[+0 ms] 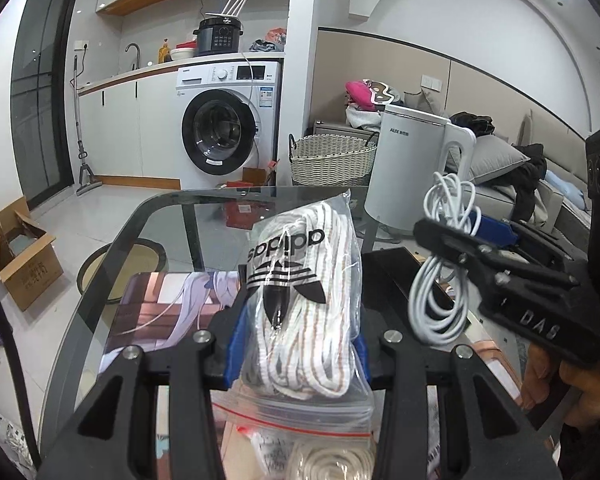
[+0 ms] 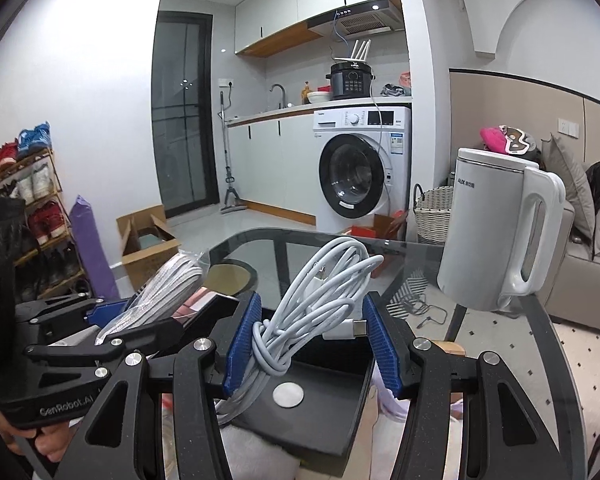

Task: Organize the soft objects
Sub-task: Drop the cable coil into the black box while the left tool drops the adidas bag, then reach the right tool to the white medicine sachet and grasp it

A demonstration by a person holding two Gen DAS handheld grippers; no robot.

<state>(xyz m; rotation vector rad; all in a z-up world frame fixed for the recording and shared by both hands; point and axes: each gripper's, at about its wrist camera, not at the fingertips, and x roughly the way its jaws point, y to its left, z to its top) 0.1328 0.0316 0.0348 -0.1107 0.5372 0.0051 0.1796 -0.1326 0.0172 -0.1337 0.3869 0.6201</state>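
Over the glass table point(image 1: 100, 280), near its far edge, stands a white kettle point(image 2: 496, 236) that could block the way. The left gripper point(image 1: 296, 344) squeezes a slippery zip bag of shoelaces point(image 1: 300, 300), soft and light. The right gripper point(image 2: 308, 344) holds a limp white cable bundle point(image 2: 312, 300) that is best gripped mid-coil, above a black tray point(image 2: 300, 420).

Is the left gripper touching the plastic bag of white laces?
Touching. In the left wrist view, the left gripper presses both blue fingers against the sides of the bag of laces.
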